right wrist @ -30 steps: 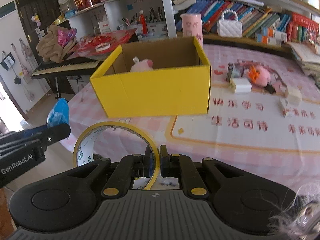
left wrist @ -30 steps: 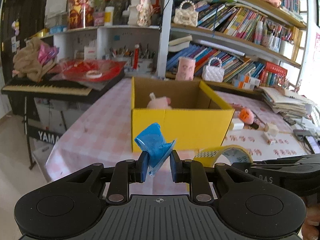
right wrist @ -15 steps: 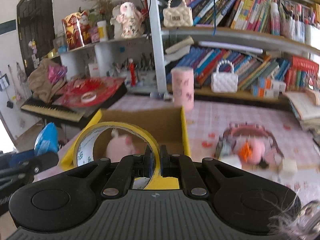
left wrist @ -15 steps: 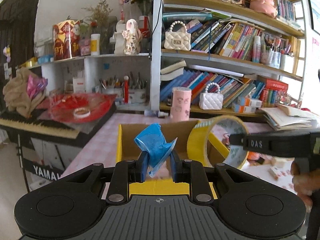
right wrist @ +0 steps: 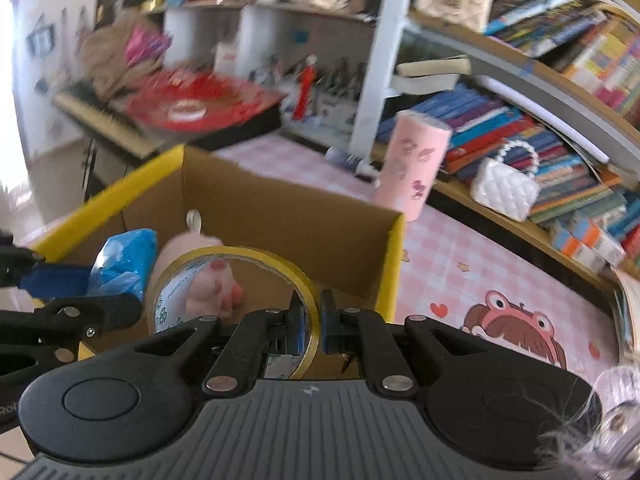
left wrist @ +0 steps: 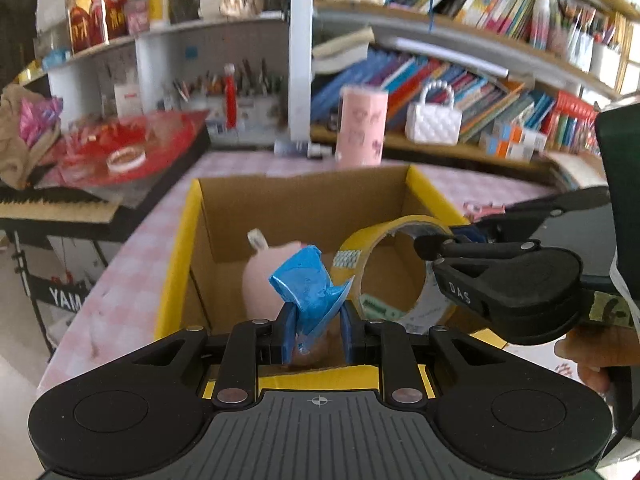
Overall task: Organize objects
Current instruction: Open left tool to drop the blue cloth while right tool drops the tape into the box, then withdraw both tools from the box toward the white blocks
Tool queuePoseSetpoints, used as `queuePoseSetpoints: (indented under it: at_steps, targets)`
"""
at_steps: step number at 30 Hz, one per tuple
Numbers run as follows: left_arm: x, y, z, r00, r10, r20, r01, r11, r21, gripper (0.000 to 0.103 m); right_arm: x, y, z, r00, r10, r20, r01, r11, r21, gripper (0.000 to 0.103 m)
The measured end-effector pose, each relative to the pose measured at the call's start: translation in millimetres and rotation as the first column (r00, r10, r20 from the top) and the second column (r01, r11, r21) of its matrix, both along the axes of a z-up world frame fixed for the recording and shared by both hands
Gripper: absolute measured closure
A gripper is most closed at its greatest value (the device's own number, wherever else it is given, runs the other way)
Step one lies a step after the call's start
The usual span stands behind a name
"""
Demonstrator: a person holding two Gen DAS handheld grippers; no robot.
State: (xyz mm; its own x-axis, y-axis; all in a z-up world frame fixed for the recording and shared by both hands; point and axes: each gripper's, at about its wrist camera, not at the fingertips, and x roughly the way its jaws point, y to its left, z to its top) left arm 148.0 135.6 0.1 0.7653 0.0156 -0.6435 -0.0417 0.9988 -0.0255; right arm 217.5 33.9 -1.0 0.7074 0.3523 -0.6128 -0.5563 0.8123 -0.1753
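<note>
My left gripper [left wrist: 316,334] is shut on a crumpled blue packet [left wrist: 306,286] and holds it over the open yellow cardboard box [left wrist: 176,264]. My right gripper [right wrist: 314,328] is shut on the rim of a yellow tape roll [right wrist: 236,258], also over the box [right wrist: 394,264]. A pink plush pig [left wrist: 258,280] lies inside the box; it also shows through the roll in the right wrist view [right wrist: 212,292]. The tape roll [left wrist: 394,276] and right gripper [left wrist: 444,256] show at the right in the left wrist view. The blue packet [right wrist: 122,260] shows at the left in the right wrist view.
The box stands on a pink checked tablecloth [right wrist: 452,256]. A pink cylinder [left wrist: 362,128] and a white handbag [left wrist: 432,122] stand behind it by the bookshelves. A keyboard with a red plastic cover [left wrist: 120,148] lies at the left. A cartoon mat [right wrist: 516,328] lies to the right.
Both grippers have moved forward and down over the box opening, each keeping its object. The view now looks down into the box.
</note>
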Motion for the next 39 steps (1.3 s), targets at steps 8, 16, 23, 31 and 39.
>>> queuePoseSetpoints:
  at_steps: [8, 16, 23, 31, 39]
  targets:
    - [11.7, -2.2, -8.7, 0.999, 0.004, -0.047, -0.004, 1.000, 0.008, 0.082, 11.0, 16.6, -22.9, 0.988, 0.125, -0.089, -0.135, 0.984, -0.119, 0.094]
    - [9.9, -0.9, -7.5, 0.999, 0.025, -0.033, -0.025, 1.000, -0.014, 0.074, 17.6, 17.7, -22.4, 0.978, 0.137, -0.154, -0.157, 0.980, -0.123, 0.084]
    - [-17.1, 4.5, 13.6, 0.994, 0.068, 0.086, -0.067, 0.998, -0.019, 0.039, 1.6, 4.6, -2.7, 0.992, 0.091, -0.091, -0.100, 0.990, -0.103, 0.059]
    - [-60.0, 6.6, 39.6, 0.967, 0.090, 0.239, -0.085, 0.996, -0.030, 0.026, -36.8, -21.2, 35.4, 1.000, -0.004, 0.009, 0.004, 0.999, 0.035, 0.058]
    - [-107.8, 11.2, 38.1, 0.959, 0.116, 0.260, -0.107, 0.993, -0.048, 0.022, -97.1, -42.6, 45.7, 0.992, -0.122, 0.035, 0.115, 0.982, 0.153, 0.054]
